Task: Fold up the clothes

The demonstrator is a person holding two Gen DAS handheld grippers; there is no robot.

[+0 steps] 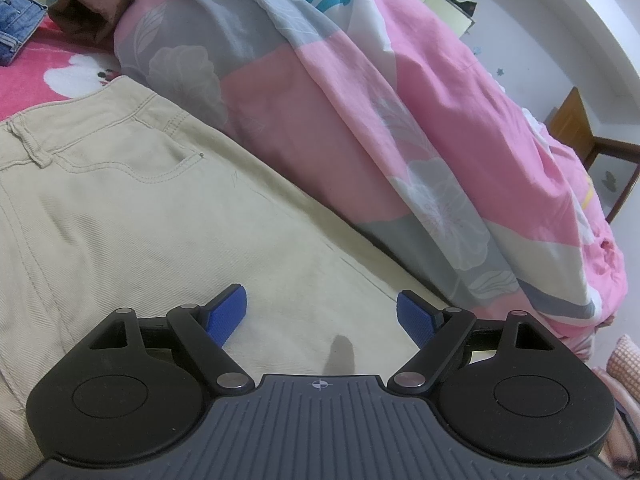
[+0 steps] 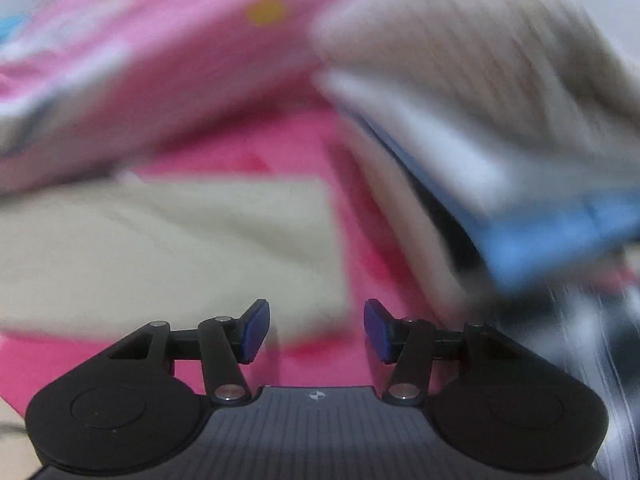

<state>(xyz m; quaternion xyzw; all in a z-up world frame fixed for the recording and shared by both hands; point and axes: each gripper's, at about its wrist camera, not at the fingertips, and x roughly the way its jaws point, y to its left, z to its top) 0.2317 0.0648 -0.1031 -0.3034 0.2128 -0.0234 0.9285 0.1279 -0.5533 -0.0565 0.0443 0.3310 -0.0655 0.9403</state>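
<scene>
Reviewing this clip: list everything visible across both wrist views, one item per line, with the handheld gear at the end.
beige trousers: one, beige, spread flat on the bed under the left tool; waistband and pocket showing
quilt: one, pink, grey, white and teal floral, heaped along the trousers' far side
bed sheet: one, bright pink with white flowers, under the trousers
brown garment: one, brown, beside the quilt's far end
jeans: one, blue denim, on the sheet
wooden furniture: one, brown, by the wall
blurred stack: count unclear, beige, white and blue
left tool: one, black with blue pads, open, empty
right tool: one, same colours, open, empty
</scene>
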